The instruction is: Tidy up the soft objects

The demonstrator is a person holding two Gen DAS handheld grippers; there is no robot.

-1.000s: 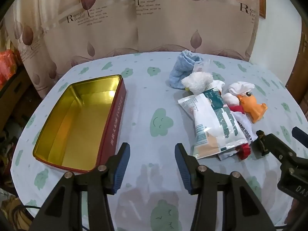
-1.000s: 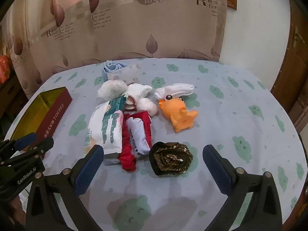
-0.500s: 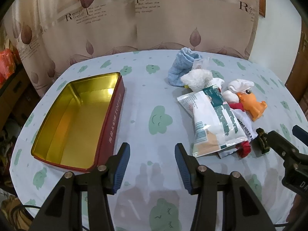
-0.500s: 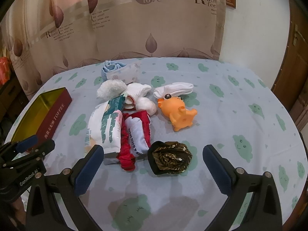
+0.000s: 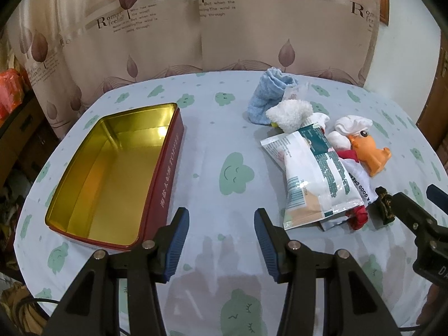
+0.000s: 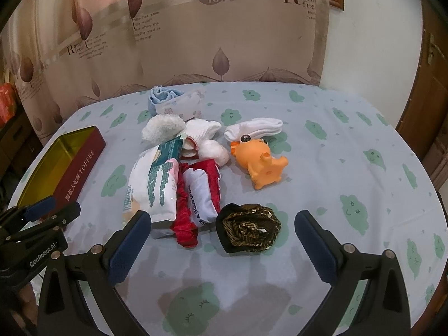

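Note:
An open red toffee tin (image 5: pixel 165 168) with a gold inside lies empty at the left; it also shows in the right wrist view (image 6: pixel 81 162). A heap of soft things lies to its right: a white and green packet (image 5: pixel 310 173), a red and white pouch (image 6: pixel 200 193), a fluffy white sock (image 6: pixel 163 127), a blue sock (image 5: pixel 268 95), an orange duck toy (image 6: pixel 260 162) and a black and gold scrunchie (image 6: pixel 249 228). My left gripper (image 5: pixel 221 242) is open and empty above bare cloth. My right gripper (image 6: pixel 222 247) is open wide, just short of the scrunchie.
The round table (image 6: pixel 364 145) has a pale blue cloth with green cloud prints. A leaf-print curtain (image 5: pixel 224 28) hangs close behind it. A wooden door (image 6: pixel 431 89) stands at the right. Boxes and clutter (image 5: pixel 11 98) sit beyond the table's left edge.
Both grippers have drifted only slightly; the views shifted a little. Nothing on the table has moved.

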